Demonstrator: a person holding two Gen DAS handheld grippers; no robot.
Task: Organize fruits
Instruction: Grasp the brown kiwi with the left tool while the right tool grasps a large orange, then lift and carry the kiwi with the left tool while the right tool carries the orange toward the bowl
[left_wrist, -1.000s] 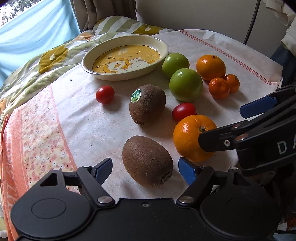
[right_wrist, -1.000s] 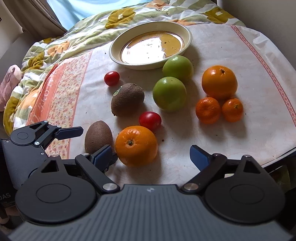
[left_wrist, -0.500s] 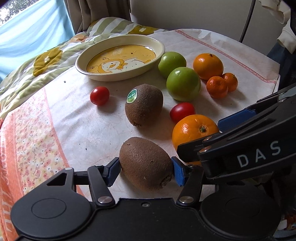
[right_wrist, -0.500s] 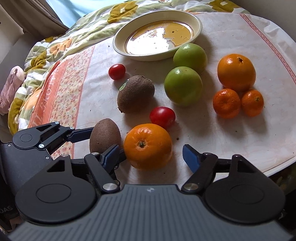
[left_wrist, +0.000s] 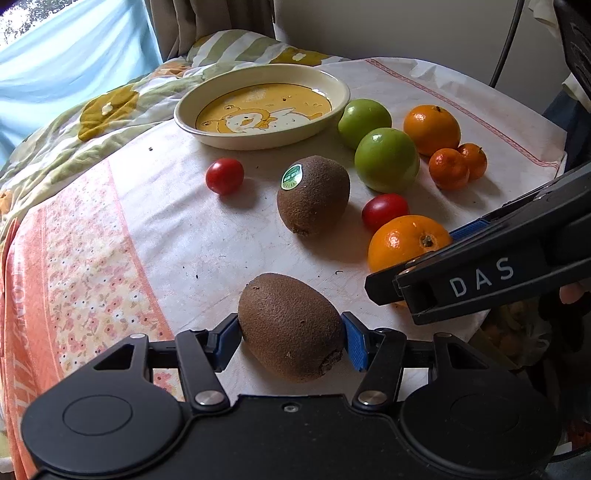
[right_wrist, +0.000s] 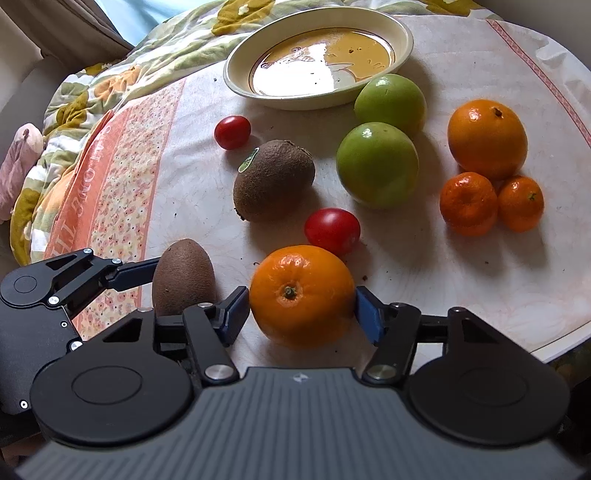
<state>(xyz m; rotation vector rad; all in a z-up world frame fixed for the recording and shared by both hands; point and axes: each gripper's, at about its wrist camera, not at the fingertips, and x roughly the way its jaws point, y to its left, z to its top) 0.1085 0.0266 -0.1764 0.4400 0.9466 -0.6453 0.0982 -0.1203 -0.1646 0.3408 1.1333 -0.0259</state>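
My left gripper (left_wrist: 291, 334) is shut on the near kiwi (left_wrist: 291, 326), with both blue pads touching its sides; the kiwi also shows in the right wrist view (right_wrist: 183, 277). My right gripper (right_wrist: 302, 308) is shut on the near orange (right_wrist: 302, 295), its pads against both sides; the orange also shows in the left wrist view (left_wrist: 404, 240). Both fruits sit on the cloth. A cream bowl (left_wrist: 258, 138) with a bear picture stands at the back. It is empty.
A stickered kiwi (right_wrist: 273, 181), two cherry tomatoes (right_wrist: 232, 132) (right_wrist: 332, 230), two green apples (right_wrist: 376, 164), a large orange (right_wrist: 487, 138) and two mandarins (right_wrist: 467, 203) lie on the table. The table edge (right_wrist: 561, 350) runs at the near right. Bedding (right_wrist: 92, 92) lies at the left.
Both grippers moved forward and closed: the left onto the near kiwi, the right onto the near orange.
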